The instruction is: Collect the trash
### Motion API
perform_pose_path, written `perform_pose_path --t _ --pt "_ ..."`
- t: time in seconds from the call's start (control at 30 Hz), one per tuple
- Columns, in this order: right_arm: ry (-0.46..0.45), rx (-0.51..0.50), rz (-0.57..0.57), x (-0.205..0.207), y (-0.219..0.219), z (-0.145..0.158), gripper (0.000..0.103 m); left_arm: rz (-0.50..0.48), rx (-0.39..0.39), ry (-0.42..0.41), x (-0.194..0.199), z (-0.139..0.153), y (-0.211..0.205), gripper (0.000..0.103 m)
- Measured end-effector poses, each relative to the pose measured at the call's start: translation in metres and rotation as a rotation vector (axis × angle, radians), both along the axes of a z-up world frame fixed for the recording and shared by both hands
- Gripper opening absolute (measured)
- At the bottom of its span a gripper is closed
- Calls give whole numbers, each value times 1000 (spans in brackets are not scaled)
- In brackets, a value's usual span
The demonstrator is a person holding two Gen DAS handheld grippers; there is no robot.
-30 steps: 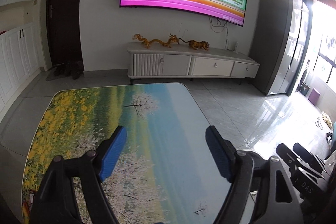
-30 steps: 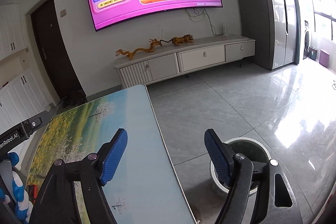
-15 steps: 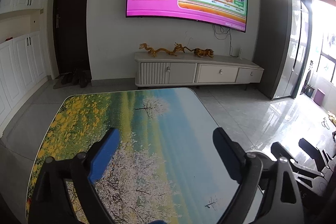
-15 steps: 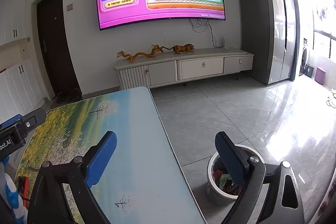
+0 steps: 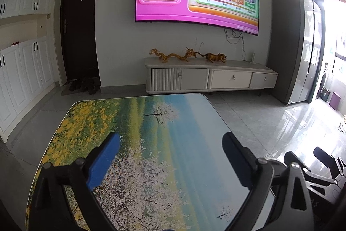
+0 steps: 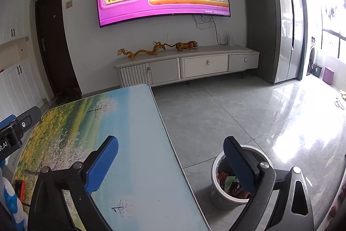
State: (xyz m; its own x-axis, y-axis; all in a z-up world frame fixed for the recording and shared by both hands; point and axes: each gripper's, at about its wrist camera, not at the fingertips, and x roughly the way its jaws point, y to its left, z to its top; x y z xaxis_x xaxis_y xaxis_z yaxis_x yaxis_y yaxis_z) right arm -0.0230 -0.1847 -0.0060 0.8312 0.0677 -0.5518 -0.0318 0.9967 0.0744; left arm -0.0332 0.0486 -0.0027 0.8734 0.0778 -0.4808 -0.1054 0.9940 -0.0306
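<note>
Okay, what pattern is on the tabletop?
The tabletop carries a printed landscape: yellow flowers, white blossom trees, green fields and blue sky. It shows best in the left wrist view.

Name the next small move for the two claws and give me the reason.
Probably tilt the left claw down to scan the near edge of the table. Both claws, the right claw too, are open and hold nothing, the tabletop in view shows no litter, and the bin on the floor already holds wrappers. A small red thing at the table's near left edge may be trash.
</note>
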Motion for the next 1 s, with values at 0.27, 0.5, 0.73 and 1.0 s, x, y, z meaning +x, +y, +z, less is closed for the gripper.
perform_pose_path --t 0.27,0.5,0.73,1.0 --pt "7 2 1 0 -2 -3 99 10 5 12 2 -2 2 100" --pt "13 0 -3 0 -5 -5 99 30 13 -4 0 -1 1 103" --pt "11 1 -13 0 -8 -5 99 25 1 -15 -2 -2 1 103" --pt "17 -1 -27 4 -13 -9 99 12 14 -4 1 -6 -4 103"
